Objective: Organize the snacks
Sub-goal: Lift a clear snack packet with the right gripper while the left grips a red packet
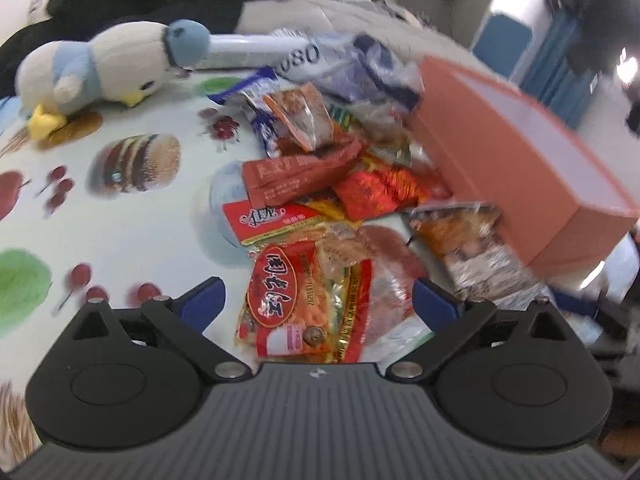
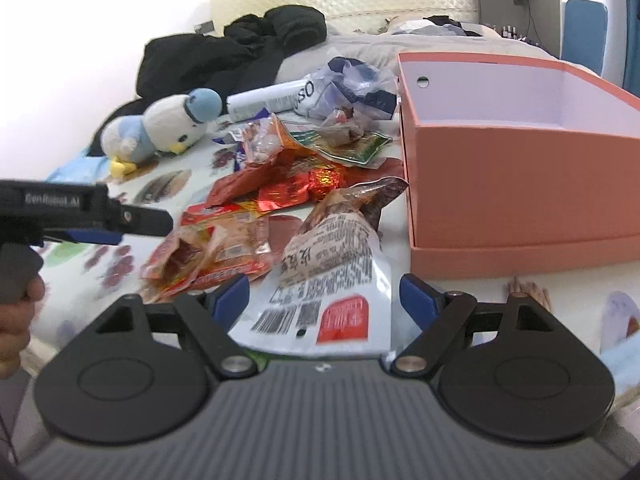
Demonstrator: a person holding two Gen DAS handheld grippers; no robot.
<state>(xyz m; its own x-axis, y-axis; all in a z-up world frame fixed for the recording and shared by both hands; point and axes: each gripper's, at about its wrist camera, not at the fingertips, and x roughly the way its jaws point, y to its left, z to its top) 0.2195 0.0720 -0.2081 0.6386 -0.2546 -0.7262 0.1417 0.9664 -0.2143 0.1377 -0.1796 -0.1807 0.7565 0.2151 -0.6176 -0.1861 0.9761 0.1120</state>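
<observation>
— Two grippers up, both spread wide. On my left gripper (image 1: 316,300) the blue pads stand far apart with a red-and-orange snack packet (image 1: 308,304) lying on the cloth between them; neither pad touches it.

— And the right one?

— My right gripper (image 2: 322,296) is wide as well. A white-backed snack bag (image 2: 336,268) with a barcode and a red label lies between its fingers, the brown twisted top pointing toward the box. Pads look clear of it, nothing gripped.

— Where's the rest of the snacks?

— Heaped in a loose pile (image 2: 288,176) on the printed tablecloth (image 1: 120,220), the one with burgers and cherries on it. Red foil packets, an orange one, a green-edged one, several overlapping. I can't separate them all; the left view is blurred.

— Box?

— Salmon-pink box (image 2: 520,184), open top, pale lining, standing just right of the pile. Inside, what I can see of it holds no snacks.

— Anything else on the table?

— Plush penguin (image 2: 164,128) lying on its side at the far left, a white tube (image 2: 264,100) behind it, a crumpled clear-and-blue plastic bag (image 2: 352,84) beside that. Dark clothing (image 2: 224,52) bunched further back.

— See the left tool from the right camera?

— Yes, its black body enters at the left edge, a hand (image 2: 16,316) below it.
</observation>
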